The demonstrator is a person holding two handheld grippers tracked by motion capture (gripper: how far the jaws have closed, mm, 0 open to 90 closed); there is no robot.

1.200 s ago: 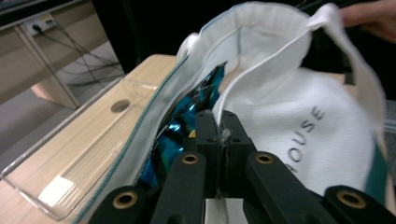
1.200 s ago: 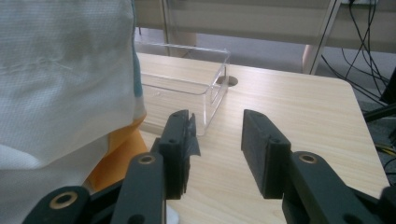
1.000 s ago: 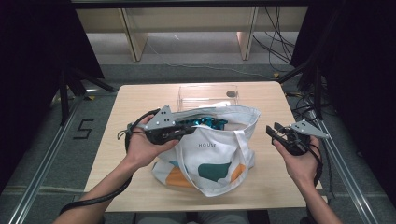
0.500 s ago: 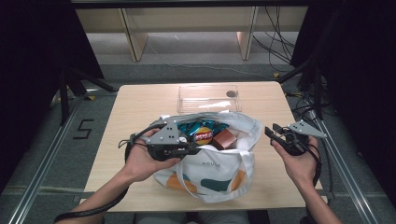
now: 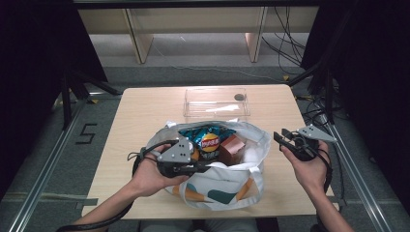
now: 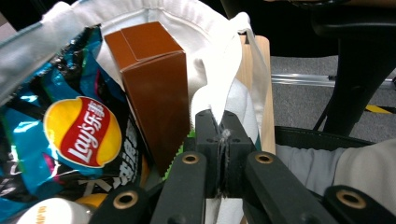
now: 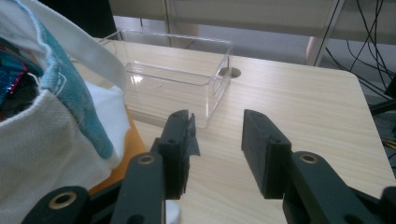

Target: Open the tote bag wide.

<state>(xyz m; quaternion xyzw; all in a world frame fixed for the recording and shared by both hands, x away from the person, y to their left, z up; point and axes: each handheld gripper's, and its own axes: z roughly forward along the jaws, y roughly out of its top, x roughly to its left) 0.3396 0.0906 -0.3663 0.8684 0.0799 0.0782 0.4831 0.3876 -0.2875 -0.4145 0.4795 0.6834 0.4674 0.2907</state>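
A white tote bag (image 5: 227, 186) with teal and orange print lies on the wooden table (image 5: 145, 111), mouth up. Inside it I see a blue bag of chips (image 5: 209, 140) and a brown carton (image 5: 232, 147). My left gripper (image 5: 205, 168) is at the bag's near rim, shut on the white fabric. In the left gripper view the jaws (image 6: 219, 128) pinch that rim, with the carton (image 6: 154, 88) and chips (image 6: 79, 130) just beyond. My right gripper (image 5: 281, 137) is held open to the right of the bag, with nothing between its fingers (image 7: 217, 126). The bag's cloth (image 7: 42, 140) is at its left.
A clear plastic box (image 5: 216, 102) stands behind the bag near the table's far edge, and also appears ahead in the right gripper view (image 7: 173, 70). Bare tabletop lies to the right (image 7: 289, 98). Cables trail on the floor at the right.
My left gripper has pulled the bag's near rim toward the person and down. The mouth now gapes wider and shows the chips and carton. The right hand has stayed still.
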